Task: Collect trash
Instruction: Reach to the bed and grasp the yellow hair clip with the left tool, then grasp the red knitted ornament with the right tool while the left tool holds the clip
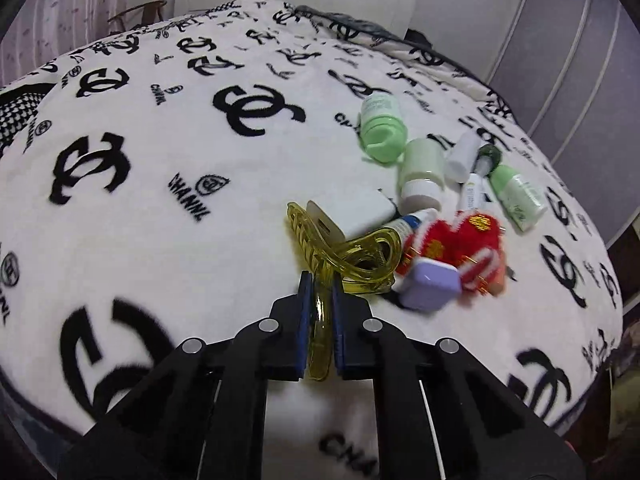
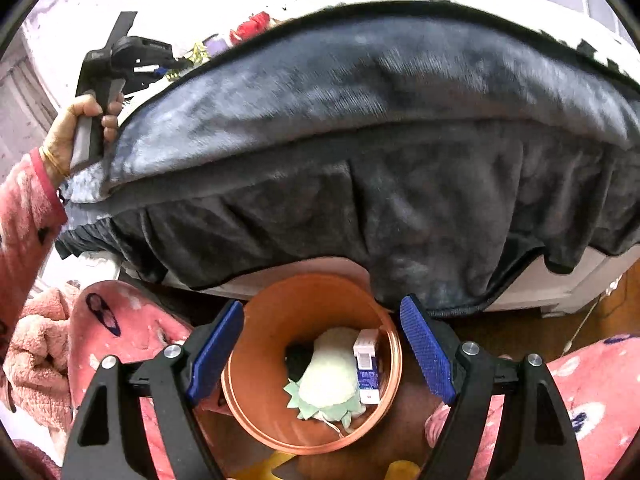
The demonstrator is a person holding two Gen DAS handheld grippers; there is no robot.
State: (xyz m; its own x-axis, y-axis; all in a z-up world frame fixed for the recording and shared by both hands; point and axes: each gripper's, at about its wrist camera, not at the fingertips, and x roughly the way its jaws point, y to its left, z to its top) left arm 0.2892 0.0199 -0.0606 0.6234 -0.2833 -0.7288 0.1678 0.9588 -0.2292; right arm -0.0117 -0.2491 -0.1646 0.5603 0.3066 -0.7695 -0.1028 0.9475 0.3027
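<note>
In the left wrist view my left gripper is shut on a yellow translucent hair claw clip, which lies on a white blanket with black logos. Around the clip lie a white charger block, a small blue-and-white tube, a red plush ornament, a lilac case and several green and white bottles. In the right wrist view my right gripper is open and empty above an orange bin. The bin holds a white-and-green plush and a small blue-and-white box.
The dark grey side of the bed hangs over the bin. The person's pink-clad legs flank the bin. The left hand and its gripper show at the bed's upper left edge. A wardrobe stands right of the bed.
</note>
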